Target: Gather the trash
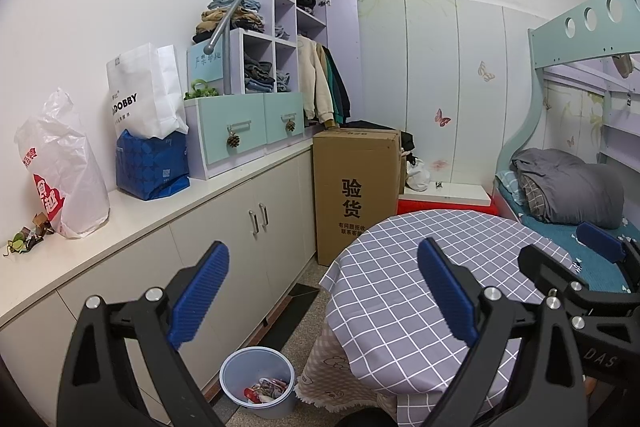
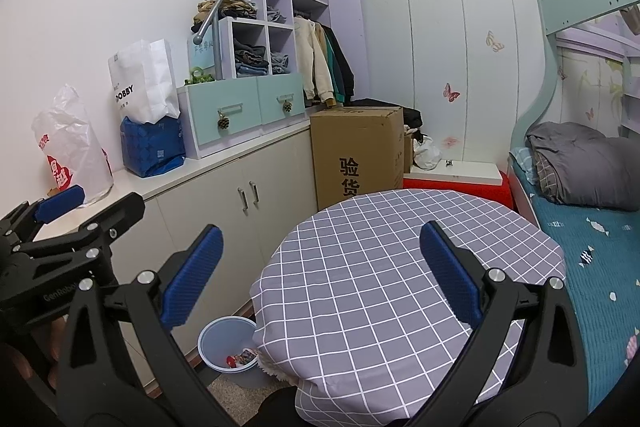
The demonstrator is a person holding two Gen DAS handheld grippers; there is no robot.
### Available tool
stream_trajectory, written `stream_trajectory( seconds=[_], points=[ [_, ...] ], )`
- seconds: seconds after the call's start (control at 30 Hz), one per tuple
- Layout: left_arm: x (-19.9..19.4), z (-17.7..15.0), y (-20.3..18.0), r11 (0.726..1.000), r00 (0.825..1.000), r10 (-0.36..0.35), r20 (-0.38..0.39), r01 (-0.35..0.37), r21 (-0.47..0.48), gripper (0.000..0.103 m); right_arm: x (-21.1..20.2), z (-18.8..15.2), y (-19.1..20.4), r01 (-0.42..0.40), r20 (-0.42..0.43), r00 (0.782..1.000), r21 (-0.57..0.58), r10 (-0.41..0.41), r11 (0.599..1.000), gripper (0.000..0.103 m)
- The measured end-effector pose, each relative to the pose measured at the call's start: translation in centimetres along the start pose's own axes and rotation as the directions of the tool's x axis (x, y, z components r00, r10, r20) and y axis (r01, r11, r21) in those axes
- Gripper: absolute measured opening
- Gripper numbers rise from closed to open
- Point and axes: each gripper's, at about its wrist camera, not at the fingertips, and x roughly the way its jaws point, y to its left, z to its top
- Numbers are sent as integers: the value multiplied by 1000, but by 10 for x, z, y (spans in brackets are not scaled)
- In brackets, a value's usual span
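Spread empty tongs, bin holding wrappers

A round table stood near centre, with a bin on the floor at its left foot, wrappers inside. A cabinet counter ran along the left wall, carrying bags and a drawer unit further back. A cardboard box stood behind the table, a bed to the right.

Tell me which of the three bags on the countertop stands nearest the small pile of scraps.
The white plastic bag with red print. It stands right beside the scraps at the left end; the blue bag and the white paper bag stand further along.
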Motion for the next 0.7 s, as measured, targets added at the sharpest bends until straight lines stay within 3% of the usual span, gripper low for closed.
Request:
stream_trajectory(
  seconds=[0.7],
  points=[
    [0,0,-3,1000,1000,-5,1,5,3,93,-1,2,-1,-3,-3,1000,4,3,1000,97]
  ],
)
